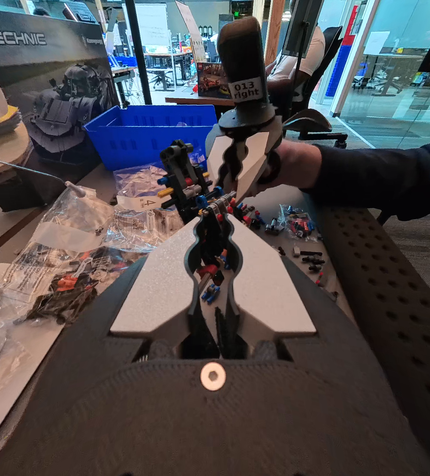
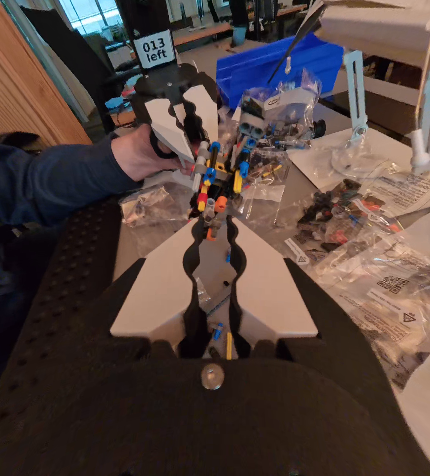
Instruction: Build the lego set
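A half-built lego assembly (image 1: 183,177) of black beams with blue, yellow and red pins is held above the table between both grippers. My left gripper (image 1: 213,219) is shut on its black lower part. My right gripper (image 1: 235,195) comes down from the upper right, its tips closed on the grey axle end. In the right wrist view, my right gripper (image 2: 213,224) grips the grey and orange end of the assembly (image 2: 219,175). The left gripper (image 2: 194,159) holds the far side, with a person's hand (image 2: 136,157) on its handle.
A blue bin (image 1: 141,134) stands behind the assembly. Clear bags of parts (image 1: 74,231) cover the table's left side, and more show in the right wrist view (image 2: 350,213). Loose small pieces (image 1: 296,226) lie at the right. The set's box (image 1: 41,77) stands back left. A white stand (image 2: 355,98) rises nearby.
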Demonstrator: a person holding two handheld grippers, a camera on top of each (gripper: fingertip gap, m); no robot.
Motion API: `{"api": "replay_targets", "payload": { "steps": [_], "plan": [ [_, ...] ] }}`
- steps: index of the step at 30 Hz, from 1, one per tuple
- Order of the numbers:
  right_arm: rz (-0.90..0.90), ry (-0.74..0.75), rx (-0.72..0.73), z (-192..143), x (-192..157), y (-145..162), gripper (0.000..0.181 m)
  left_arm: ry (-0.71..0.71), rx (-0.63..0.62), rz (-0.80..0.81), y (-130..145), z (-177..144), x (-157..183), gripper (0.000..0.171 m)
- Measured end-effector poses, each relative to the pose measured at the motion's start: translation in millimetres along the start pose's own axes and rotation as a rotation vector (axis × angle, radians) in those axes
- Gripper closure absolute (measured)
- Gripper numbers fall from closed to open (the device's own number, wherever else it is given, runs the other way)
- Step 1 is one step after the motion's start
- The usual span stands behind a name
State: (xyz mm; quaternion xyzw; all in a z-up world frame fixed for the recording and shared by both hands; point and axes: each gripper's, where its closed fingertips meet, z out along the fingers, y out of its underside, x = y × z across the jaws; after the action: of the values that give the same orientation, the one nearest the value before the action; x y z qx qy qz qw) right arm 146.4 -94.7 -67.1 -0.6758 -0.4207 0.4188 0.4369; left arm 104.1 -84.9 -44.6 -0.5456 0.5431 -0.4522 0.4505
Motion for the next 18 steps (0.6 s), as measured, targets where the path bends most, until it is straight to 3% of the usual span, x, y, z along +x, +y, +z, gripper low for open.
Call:
{"api": "replay_targets", "payload": {
  "steps": [4, 14, 18],
  "plan": [
    [0.006, -0.023, 0.011, 1, -3, -1, 0.178, -0.010, -0.013, 0.029, 1, 2, 1, 0.159],
    [-0.014, -0.038, 0.071, -6, -8, -14, 0.179, -0.009, 0.036, 0.005, -6, 1, -1, 0.157],
    [-0.062, -0.031, 0.109, -10, -12, -22, 0.180, -0.010, 0.053, -0.099, -3, 0, -9, 0.114]
  ]
}}
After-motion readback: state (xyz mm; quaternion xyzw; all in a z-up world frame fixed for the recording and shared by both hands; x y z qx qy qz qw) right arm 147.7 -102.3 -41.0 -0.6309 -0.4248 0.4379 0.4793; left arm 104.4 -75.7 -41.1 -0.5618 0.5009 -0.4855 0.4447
